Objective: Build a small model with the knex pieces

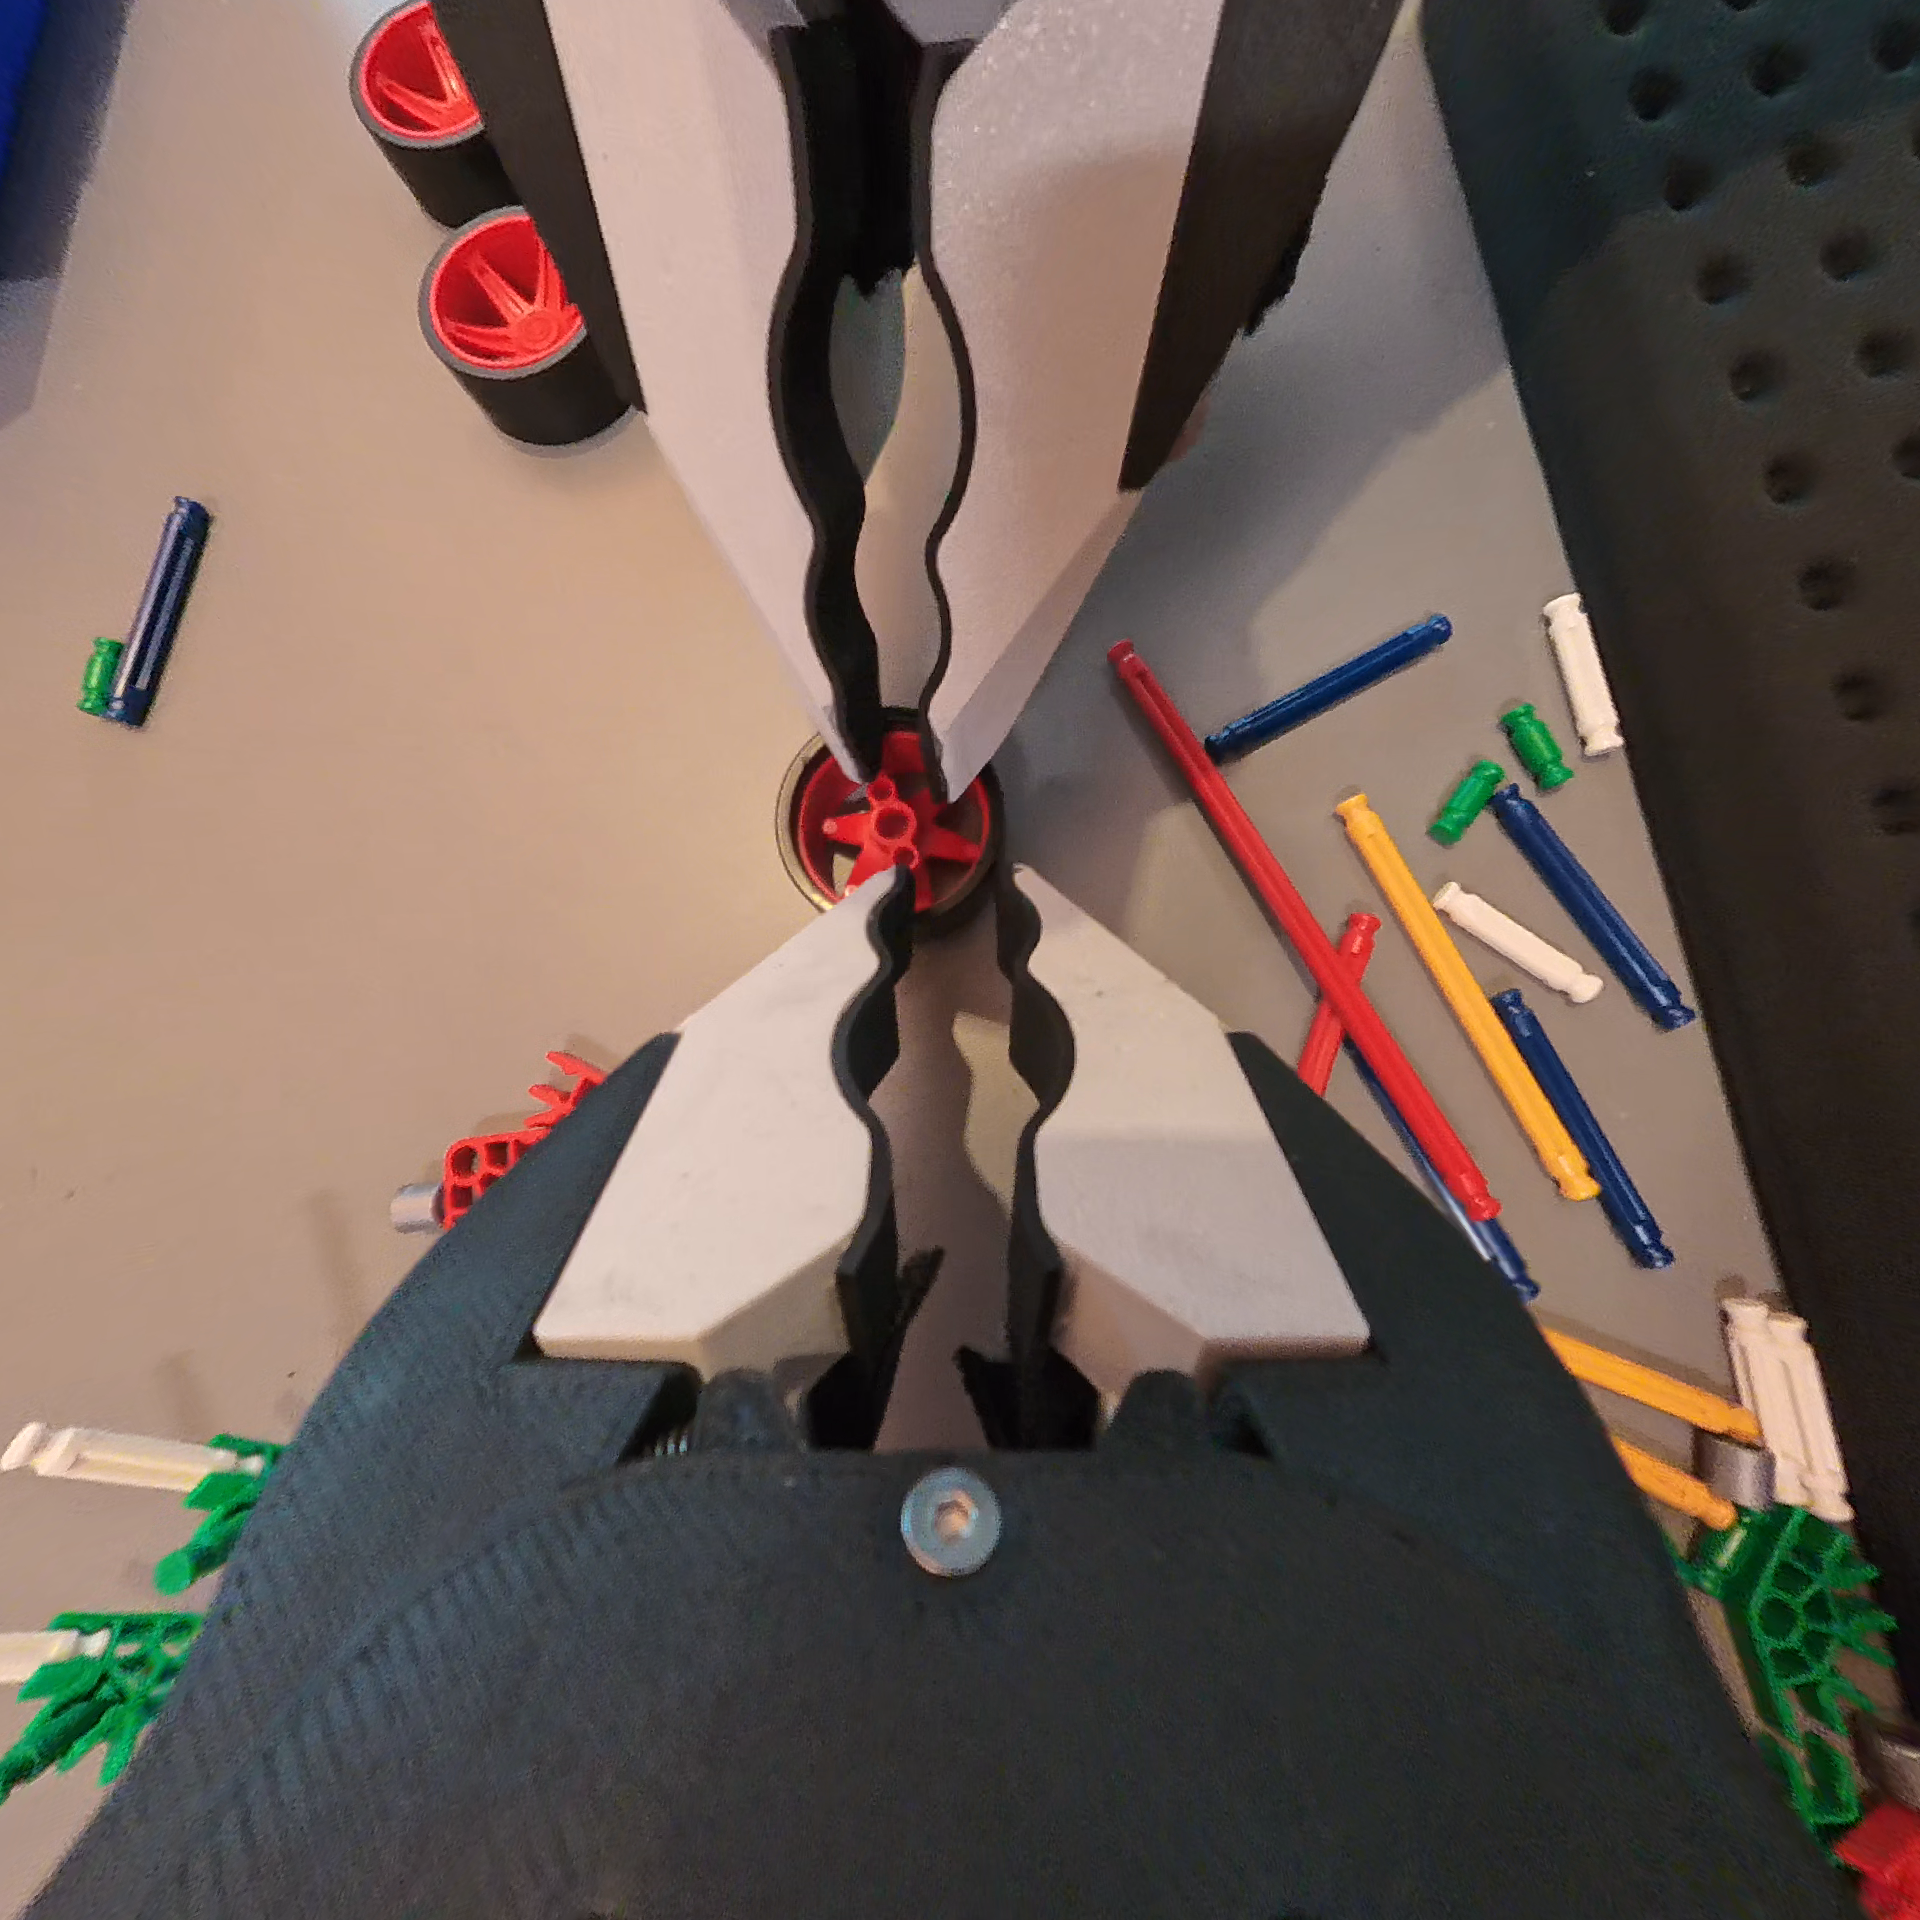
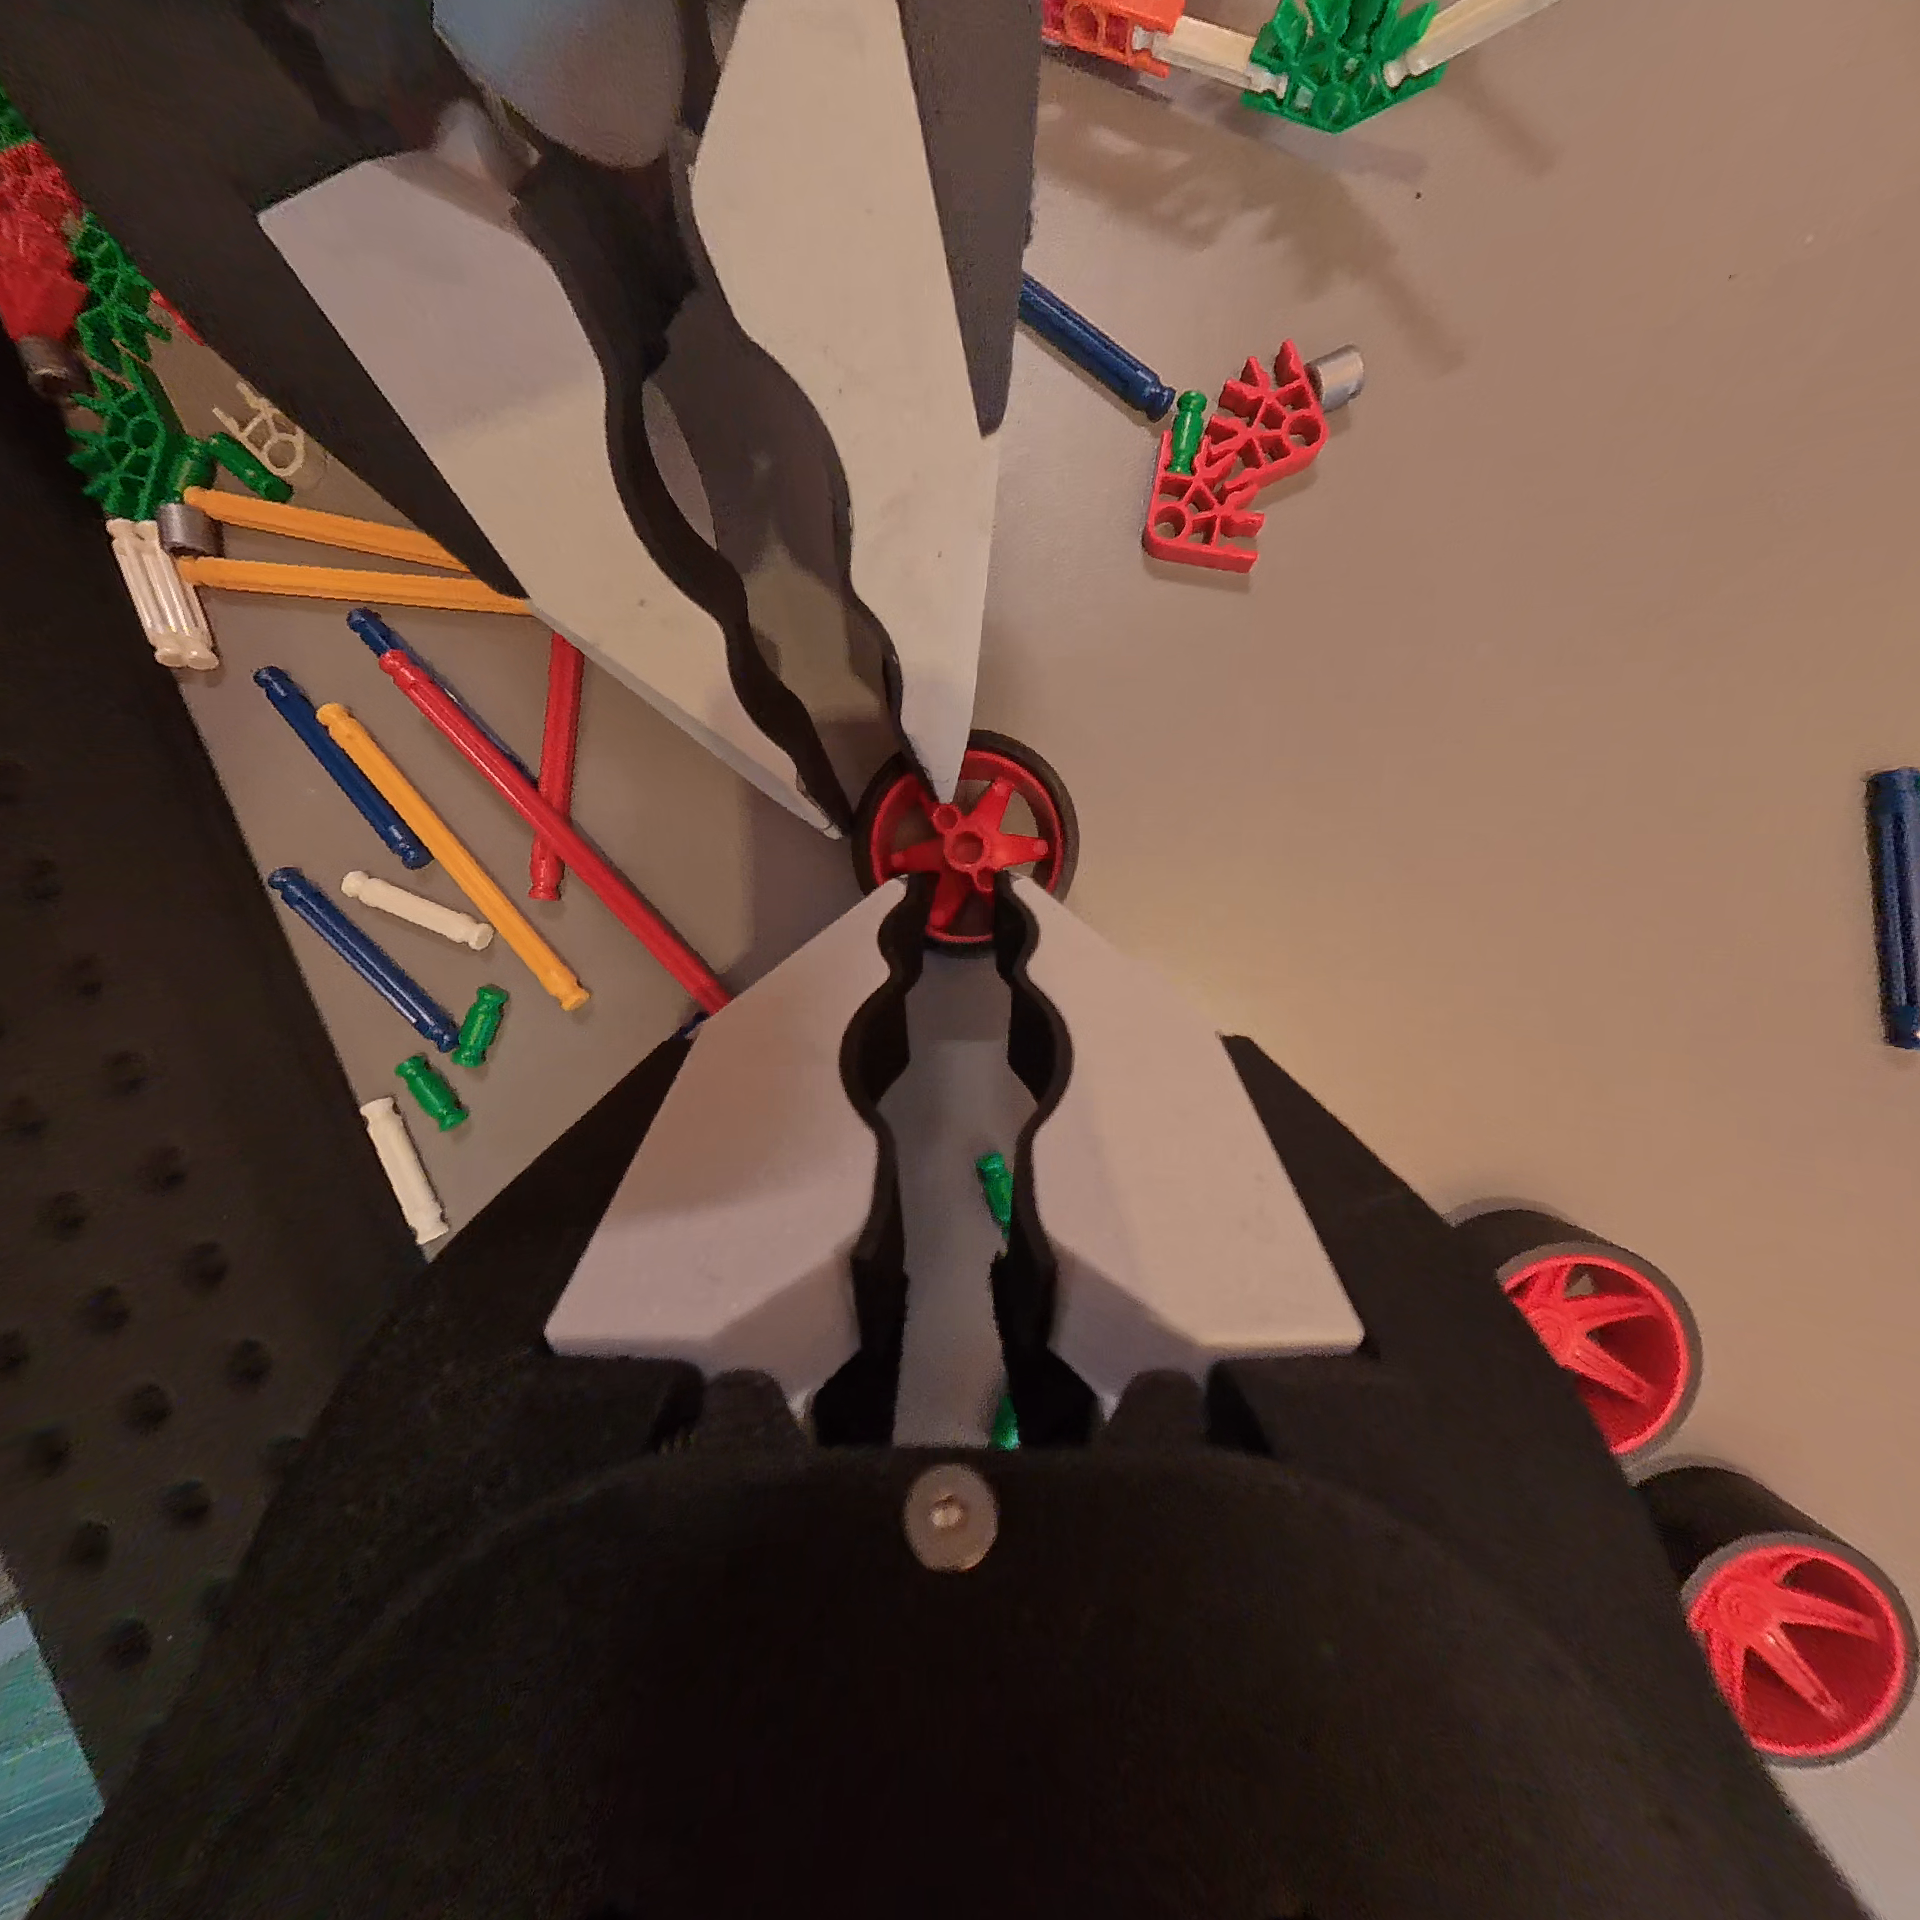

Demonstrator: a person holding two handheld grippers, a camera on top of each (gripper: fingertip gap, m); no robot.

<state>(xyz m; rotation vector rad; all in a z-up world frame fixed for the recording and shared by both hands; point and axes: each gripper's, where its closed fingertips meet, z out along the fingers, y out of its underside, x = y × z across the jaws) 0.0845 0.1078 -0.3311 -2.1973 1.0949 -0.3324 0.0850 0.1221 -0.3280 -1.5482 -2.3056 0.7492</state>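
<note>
Left wrist view: left gripper (image 1: 948, 883) jaws pinch the near rim of a small black-tyred wheel with red spoked plastic hub (image 1: 891, 826) on the grey table (image 1: 468, 883). Right gripper (image 1: 900, 774) comes in opposite, jaws nipping the far rim. Two more red-hubbed wheels (image 1: 509, 322) lie upper left; coloured plastic rods (image 1: 1455, 987) scattered right.
</note>
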